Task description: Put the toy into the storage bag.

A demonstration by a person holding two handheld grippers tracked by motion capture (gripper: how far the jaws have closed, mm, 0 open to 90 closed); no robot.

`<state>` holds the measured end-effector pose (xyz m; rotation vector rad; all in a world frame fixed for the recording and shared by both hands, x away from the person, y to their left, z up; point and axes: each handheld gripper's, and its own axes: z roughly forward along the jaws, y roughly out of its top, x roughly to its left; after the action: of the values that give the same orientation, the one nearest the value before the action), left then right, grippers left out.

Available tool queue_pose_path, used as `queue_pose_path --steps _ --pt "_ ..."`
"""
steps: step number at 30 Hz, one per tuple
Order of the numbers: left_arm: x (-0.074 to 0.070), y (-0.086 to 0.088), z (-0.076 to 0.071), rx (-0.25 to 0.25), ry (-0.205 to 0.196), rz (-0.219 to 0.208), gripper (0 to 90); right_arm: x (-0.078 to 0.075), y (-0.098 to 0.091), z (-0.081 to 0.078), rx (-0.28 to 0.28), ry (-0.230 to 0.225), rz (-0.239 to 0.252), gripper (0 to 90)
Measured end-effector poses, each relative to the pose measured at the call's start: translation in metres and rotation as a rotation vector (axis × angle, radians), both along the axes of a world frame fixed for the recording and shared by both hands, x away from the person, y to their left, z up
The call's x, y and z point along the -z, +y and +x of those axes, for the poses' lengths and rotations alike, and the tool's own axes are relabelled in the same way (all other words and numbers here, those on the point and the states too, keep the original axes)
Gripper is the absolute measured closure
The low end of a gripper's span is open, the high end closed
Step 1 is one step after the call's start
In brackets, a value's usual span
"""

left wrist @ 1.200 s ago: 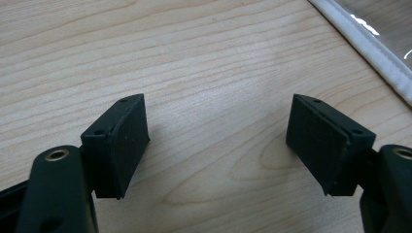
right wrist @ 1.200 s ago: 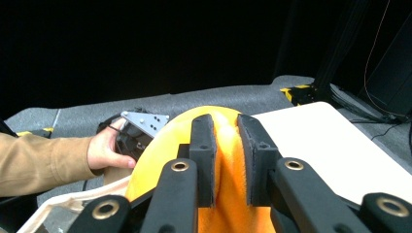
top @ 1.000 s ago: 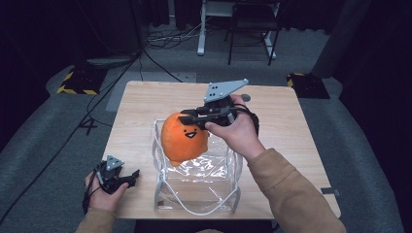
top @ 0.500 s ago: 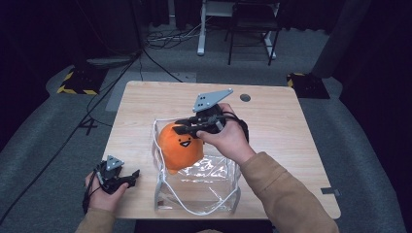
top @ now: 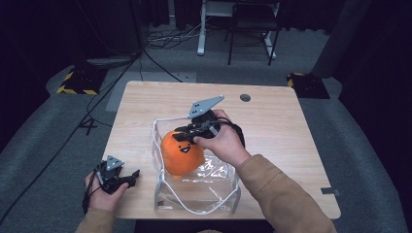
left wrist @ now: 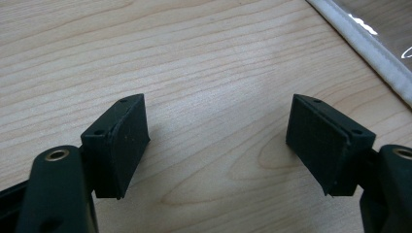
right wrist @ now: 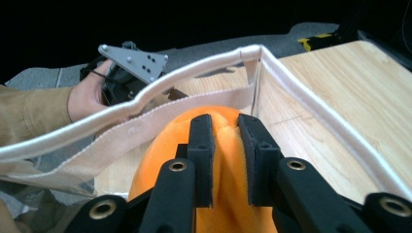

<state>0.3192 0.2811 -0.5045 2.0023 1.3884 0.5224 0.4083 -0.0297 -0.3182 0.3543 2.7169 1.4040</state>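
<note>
- The right gripper (top: 183,137), at the centre of the high view, is clamped on the orange plush toy (top: 182,153); in the right gripper view its two black jaws pinch a fold of the orange fabric (right wrist: 226,145) between the pads.
- The toy, with a small smiling face on its front, sits partly inside the clear plastic bag (top: 214,194), at the bag's upper left corner in the high view, its top above the white-trimmed rim.
- The bag stands open on the wooden worktop (top: 291,141), in the lower middle of the high view; its white rim (right wrist: 145,97) crosses the right gripper view above the toy.
- The left gripper (top: 127,178), at the lower left of the high view near the worktop's front edge, has its jaws spread wide with nothing between them; the left gripper view shows bare wood (left wrist: 214,97) under them and the bag's white edge (left wrist: 369,48) at the upper right.
</note>
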Motion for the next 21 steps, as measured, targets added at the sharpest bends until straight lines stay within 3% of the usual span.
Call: queue_pose_path --steps 7,21 --pt "0.000 0.000 0.000 0.000 0.000 -0.001 23.7 0.008 0.002 0.001 0.006 0.022 -0.020 76.5" --pt "0.000 0.000 0.000 0.002 -0.001 -0.001 23.7 0.025 0.006 0.004 0.017 0.065 -0.144 74.4"
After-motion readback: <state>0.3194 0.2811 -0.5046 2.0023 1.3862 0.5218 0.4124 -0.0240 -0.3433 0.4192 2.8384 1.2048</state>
